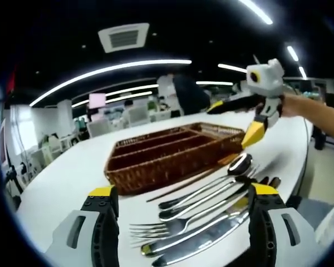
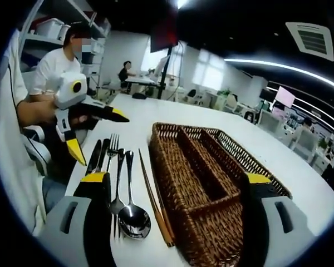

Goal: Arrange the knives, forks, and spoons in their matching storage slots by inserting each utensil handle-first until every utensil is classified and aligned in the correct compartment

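We had the basket (image 1: pixel 172 153) sitting on the counter (image 1: pixel 67 183), its long compartments side by side with a short cross compartment at one end. Chopsticks (image 2: pixel 154 203) lay just beside the basket's long wall, between it and the row of cutlery. In that row, seen from the right gripper view, spoons (image 2: pixel 131 214) came nearest the chopsticks, then the forks (image 2: pixel 113 146), then the knives (image 2: pixel 96 156) outermost, all parallel, apart from the basket.

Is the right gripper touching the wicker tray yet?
Cannot tell. In the right gripper view the open right gripper straddles the wicker tray, and its right jaw overlaps the rim, so neither gap nor contact shows.
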`<state>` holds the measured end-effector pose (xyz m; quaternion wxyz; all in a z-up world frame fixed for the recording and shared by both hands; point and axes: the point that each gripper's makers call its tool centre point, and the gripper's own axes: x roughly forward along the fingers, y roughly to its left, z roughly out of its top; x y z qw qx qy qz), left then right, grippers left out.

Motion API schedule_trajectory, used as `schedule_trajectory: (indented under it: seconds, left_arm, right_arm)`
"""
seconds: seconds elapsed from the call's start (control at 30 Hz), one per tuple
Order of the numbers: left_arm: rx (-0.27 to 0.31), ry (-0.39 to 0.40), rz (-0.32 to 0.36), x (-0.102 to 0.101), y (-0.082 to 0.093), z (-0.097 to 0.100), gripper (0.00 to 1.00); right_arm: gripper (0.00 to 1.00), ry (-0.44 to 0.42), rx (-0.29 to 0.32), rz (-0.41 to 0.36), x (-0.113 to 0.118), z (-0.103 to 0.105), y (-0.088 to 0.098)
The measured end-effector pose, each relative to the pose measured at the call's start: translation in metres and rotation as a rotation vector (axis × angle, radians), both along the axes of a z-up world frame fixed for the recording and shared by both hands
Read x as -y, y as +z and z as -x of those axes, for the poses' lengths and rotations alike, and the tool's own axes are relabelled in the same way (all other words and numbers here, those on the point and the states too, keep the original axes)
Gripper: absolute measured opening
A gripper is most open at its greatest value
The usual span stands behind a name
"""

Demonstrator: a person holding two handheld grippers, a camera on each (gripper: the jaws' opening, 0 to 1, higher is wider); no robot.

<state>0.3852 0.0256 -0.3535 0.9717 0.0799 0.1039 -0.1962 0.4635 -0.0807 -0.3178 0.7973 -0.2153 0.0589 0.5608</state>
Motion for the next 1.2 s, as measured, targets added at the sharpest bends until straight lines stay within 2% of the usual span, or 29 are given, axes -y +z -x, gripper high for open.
schedule_trajectory:
  seconds: [0.17,0.3,0.6,0.9,1.2]
  left_arm:
    - [0.000,-0.004,-0.003,0.000,0.000,0.002,0.98]
    - [-0.004,-0.005,-0.003,-0.001,-0.002,0.002,0.98]
    - [-0.010,-0.018,0.003,0.002,-0.003,0.004,0.98]
    - [-0.013,-0.029,-0.003,0.001,-0.005,0.003,0.98]
    - [-0.009,-0.061,-0.003,0.006,-0.006,0.004,0.96]
  right_arm:
    - [1.00,0.000,-0.015,-0.014,0.002,0.003,0.002]
    - [1.00,-0.004,-0.024,-0.015,0.004,0.013,-0.002]
    - [1.00,-0.016,-0.022,-0.013,0.011,0.014,0.001]
    - [1.00,-0.028,-0.043,-0.015,0.016,0.025,-0.006]
    - [0.99,-0.043,-0.047,-0.032,0.023,0.029,-0.005]
